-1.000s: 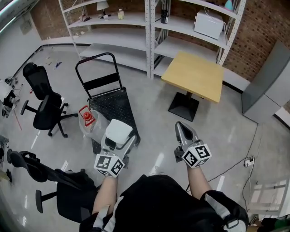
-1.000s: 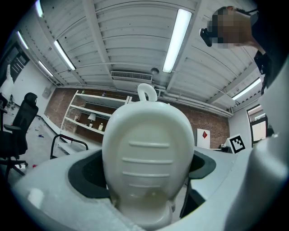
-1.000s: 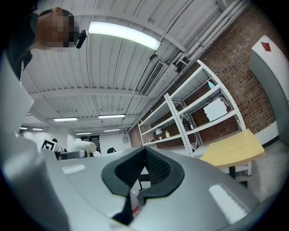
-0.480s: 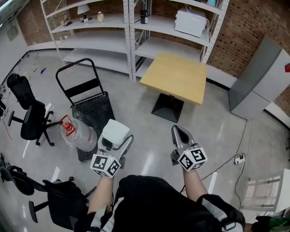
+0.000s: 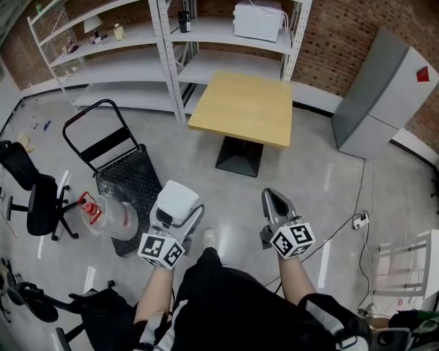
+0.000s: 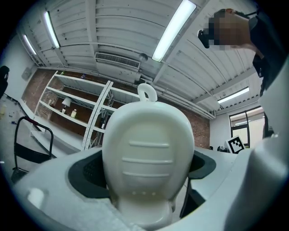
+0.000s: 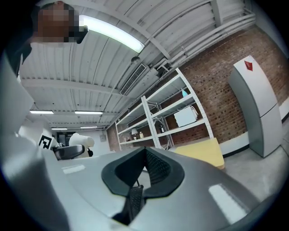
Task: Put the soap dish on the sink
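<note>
Left tongs [image 5: 178,208] pinch the soap dish [image 5: 178,197]: white, rounded, three shallow ribs on its face and a small loop at the far end. It stands upright between the dark pads [image 6: 86,169] and fills most of the left gripper view. The dish is carried in the air over the floor [image 5: 322,178], touching nothing but the tongs. Right tongs [image 5: 275,201] are pressed together, the ribbed pads meeting along one line with nothing between them. The two tongs are held side by side in front of the person's body and well apart, each with its marker cube [image 5: 163,250] on the near end. Between them and nearer the body the toe of a shoe [image 5: 209,238] shows. Just left of the left tongs stands a black hand cart [image 5: 130,175] with a tall loop handle. A clear jug [image 5: 113,218] with a red cap lies at the cart's near corner; whether it lies on the deck or on the floor, cannot tell. Far left of the left tongs is a black office chair [image 5: 34,202]. Ahead of both tongs, roughly between their lines, is a square yellow surface [image 5: 243,108] on a black pedestal. Beyond it is a white shelving rack [image 5: 164,62] against a brick wall, with a white box [image 5: 259,19] on one shelf. Ahead and right of the right tongs stands a grey cabinet [image 5: 381,96] with a small red mark. A power strip [image 5: 357,221] with its cable lies on the floor to the right of the right tongs. Both gripper views tilt up toward a white ribbed ceiling with strip lights [image 6: 174,31].
</note>
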The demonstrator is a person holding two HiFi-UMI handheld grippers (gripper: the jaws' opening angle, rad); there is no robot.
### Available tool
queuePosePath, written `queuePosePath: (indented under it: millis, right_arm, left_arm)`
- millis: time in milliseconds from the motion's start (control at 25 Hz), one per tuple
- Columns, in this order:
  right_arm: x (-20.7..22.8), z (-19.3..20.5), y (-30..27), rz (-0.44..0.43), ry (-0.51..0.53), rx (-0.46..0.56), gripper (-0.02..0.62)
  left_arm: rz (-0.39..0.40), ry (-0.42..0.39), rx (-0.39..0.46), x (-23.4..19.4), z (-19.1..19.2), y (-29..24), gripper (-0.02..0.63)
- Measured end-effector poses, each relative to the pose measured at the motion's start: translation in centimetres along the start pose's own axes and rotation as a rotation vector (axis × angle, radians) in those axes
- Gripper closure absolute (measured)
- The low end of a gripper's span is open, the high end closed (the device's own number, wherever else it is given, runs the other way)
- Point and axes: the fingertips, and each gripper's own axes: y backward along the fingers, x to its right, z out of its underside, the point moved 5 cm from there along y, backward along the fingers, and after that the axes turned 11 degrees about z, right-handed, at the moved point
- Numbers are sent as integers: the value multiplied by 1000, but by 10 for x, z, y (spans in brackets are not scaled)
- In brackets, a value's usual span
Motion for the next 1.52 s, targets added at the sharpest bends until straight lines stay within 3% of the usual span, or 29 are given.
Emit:
queuePosePath:
  millis: [880, 1520]
  right_arm:
    - [70, -34, -77, 204, 24, 73, 589]
    - [85, -42, -134, 296, 31, 97, 589]
  left_arm:
    - [230, 43, -39, -80, 4, -167, 120]
    - [320, 59, -55, -132, 1, -232, 120]
